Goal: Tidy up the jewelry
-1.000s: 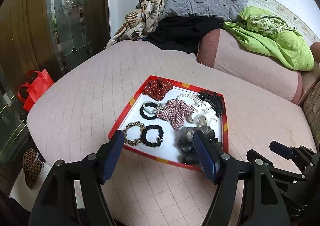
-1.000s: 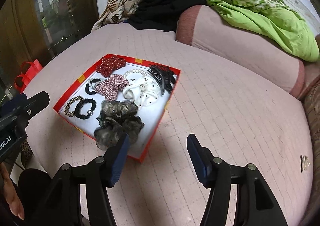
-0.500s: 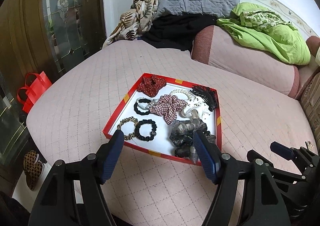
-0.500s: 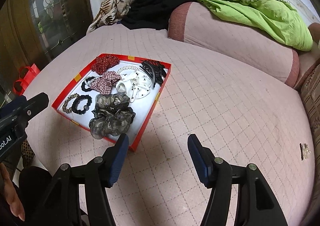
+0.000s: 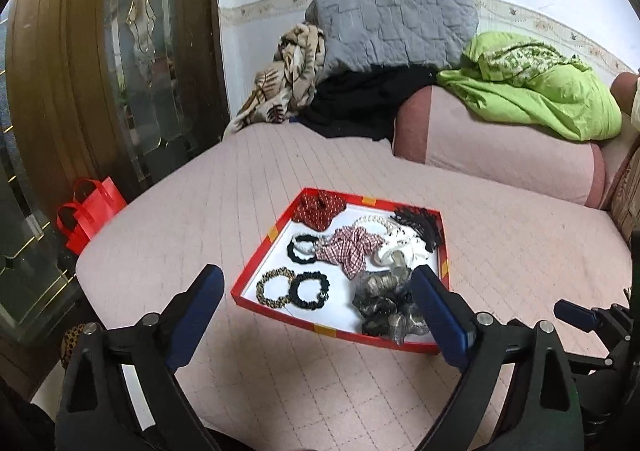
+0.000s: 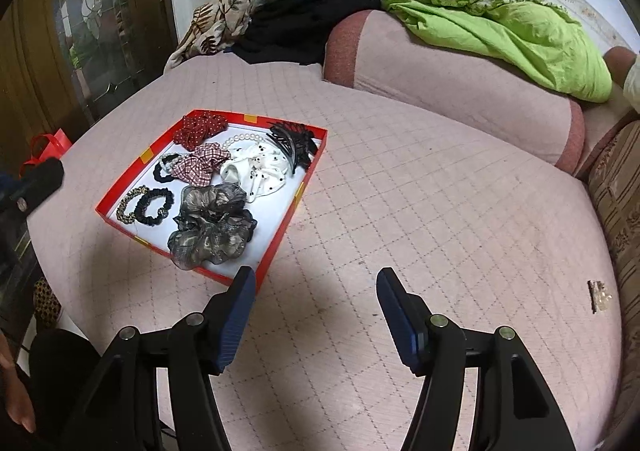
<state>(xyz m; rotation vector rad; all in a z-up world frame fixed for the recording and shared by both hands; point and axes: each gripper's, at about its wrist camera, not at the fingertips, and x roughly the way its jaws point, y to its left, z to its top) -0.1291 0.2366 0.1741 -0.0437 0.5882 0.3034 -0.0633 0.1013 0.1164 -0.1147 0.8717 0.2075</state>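
A red-rimmed tray (image 5: 256,251) with a white floor lies on the pink bed cover. It holds a grey gauze scrunchie (image 5: 384,307), a black scrunchie (image 5: 310,289), a leopard hair tie (image 5: 274,287), a plaid bow (image 5: 348,247), a red scrunchie (image 5: 318,207), pearls (image 5: 374,220) and a black claw clip (image 5: 420,225). My left gripper (image 5: 316,279) hovers short of the tray's near edge, its jaws opening with nothing between them. My right gripper (image 6: 316,277) stands open and empty over bare cover, right of the tray (image 6: 132,175) and its grey scrunchie (image 6: 212,227).
A small glittery clip (image 6: 598,295) lies alone on the cover at far right. Behind the tray are a pink bolster (image 5: 500,147), a green blanket (image 5: 532,91), a grey pillow (image 5: 396,27) and dark clothes. A red bag (image 5: 90,207) stands by the wooden door at left.
Both grippers have drawn back from the tray, which now looks smaller and farther off. The left gripper's jaws have spread wider and its view has tilted upward.
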